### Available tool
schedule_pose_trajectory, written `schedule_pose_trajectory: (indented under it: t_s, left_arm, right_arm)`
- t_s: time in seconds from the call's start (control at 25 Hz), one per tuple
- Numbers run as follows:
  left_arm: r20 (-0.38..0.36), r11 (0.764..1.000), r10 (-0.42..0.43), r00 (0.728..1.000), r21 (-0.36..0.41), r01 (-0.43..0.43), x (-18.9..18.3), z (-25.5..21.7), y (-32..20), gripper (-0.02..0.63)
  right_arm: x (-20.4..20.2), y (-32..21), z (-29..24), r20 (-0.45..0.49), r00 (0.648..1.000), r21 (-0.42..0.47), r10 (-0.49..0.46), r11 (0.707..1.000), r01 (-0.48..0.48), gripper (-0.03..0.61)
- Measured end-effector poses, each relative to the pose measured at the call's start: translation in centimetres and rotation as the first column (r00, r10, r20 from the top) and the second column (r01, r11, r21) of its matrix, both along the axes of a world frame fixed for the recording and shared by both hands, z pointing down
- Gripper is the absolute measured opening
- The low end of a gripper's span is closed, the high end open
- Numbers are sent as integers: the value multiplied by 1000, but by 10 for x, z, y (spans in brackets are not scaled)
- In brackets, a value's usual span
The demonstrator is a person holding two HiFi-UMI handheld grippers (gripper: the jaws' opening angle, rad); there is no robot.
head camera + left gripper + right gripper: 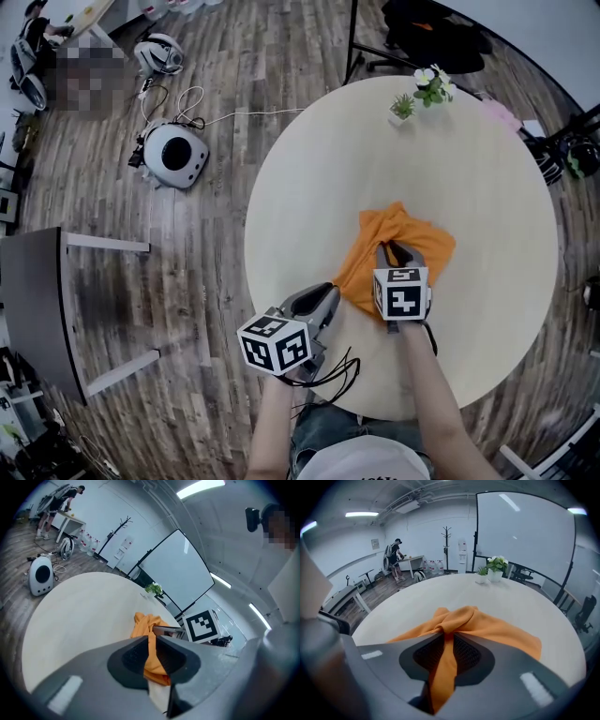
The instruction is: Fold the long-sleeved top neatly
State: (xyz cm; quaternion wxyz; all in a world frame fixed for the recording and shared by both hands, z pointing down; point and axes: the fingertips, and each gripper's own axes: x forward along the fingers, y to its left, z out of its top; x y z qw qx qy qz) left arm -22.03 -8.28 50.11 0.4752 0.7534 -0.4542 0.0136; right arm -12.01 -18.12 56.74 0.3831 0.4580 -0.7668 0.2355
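No readable text anywhere here, honestly. The left marker cube point(275, 343) and right marker cube point(401, 292) only carry black-and-white square patterns, no letters or numbers. There's a small wall sign point(375, 543) in the right gripper view and some dark print on the person's white garment point(375, 464), but both are too tiny to make out.

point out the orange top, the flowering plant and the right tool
orange top point(424, 241): head view, on the crumpled cloth
flowering plant point(432, 89): head view, on its foliage
right tool point(449, 637): right gripper view, between fingertips clamping the top
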Motion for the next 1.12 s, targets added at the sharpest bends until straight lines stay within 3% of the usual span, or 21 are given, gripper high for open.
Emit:
schedule_pose_trajectory:
  t_s: [0.12,0.24,0.52,0.84,1.12]
  left_arm:
    - [41,1000,-5,999,26,4,-2,-9,-4,55]
    - [85,998,-6,996,64,1,-2,-22,-10,55]
    - [208,983,-35,978,183,-4,5,-69,-25,55]
    - [312,938,-116,943,347,0,13,-136,-42,55]
    - [371,888,-188,909,460,-4,22,-189,-49,55]
  right_arm:
    - [6,0,-15,79,997,4,-7,1000,7,109]
    - [17,1,-37,94,995,59,-28,998,22,178]
    - [54,4,-112,131,991,255,5,966,-38,138]
    - [99,16,-200,187,981,448,47,885,-128,89]
    - [133,27,-257,266,961,559,81,799,-222,25]
